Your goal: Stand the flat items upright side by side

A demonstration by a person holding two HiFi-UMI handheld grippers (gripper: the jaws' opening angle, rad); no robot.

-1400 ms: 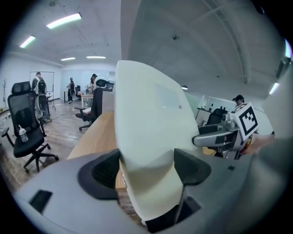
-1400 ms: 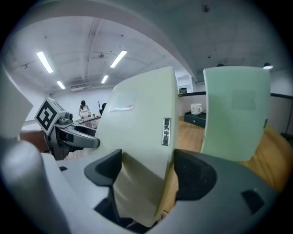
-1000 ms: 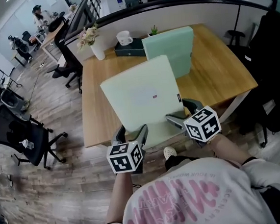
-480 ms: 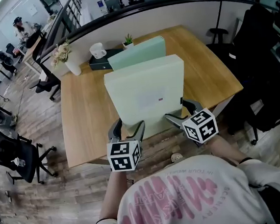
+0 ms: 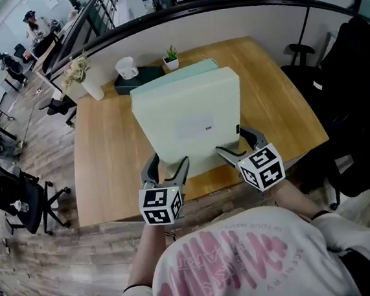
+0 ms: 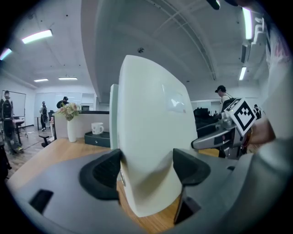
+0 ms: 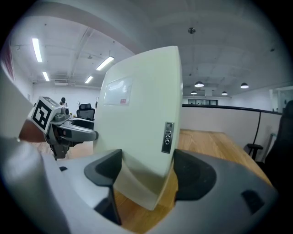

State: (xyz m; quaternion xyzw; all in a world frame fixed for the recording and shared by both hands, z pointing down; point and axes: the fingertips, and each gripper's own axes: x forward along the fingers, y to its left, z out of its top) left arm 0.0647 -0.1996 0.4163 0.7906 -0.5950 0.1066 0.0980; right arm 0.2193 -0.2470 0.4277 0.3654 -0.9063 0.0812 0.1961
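A pale green flat cushion point(image 5: 192, 120) stands upright on the wooden table point(image 5: 102, 171), held at its two lower corners. My left gripper point(image 5: 164, 170) is shut on its lower left corner, and my right gripper point(image 5: 236, 147) is shut on the lower right corner, beside a small tag. A second, greener cushion point(image 5: 184, 70) stands right behind it, with only its top edge showing. In the left gripper view the cushion point(image 6: 155, 137) fills the gap in the left gripper point(image 6: 146, 171). In the right gripper view the cushion point(image 7: 137, 119) sits in the right gripper point(image 7: 149, 171).
At the table's far left stand a white vase with flowers point(image 5: 91, 88), a white mug point(image 5: 127, 67) on a dark box point(image 5: 142, 80), and a small potted plant point(image 5: 172, 59). A curved partition rims the far edge. Office chairs point(image 5: 21, 199) stand on the floor to the left.
The held cushion has been carried left and away from me. It now stands directly in front of the second cushion and covers most of it. Both grippers keep their hold.
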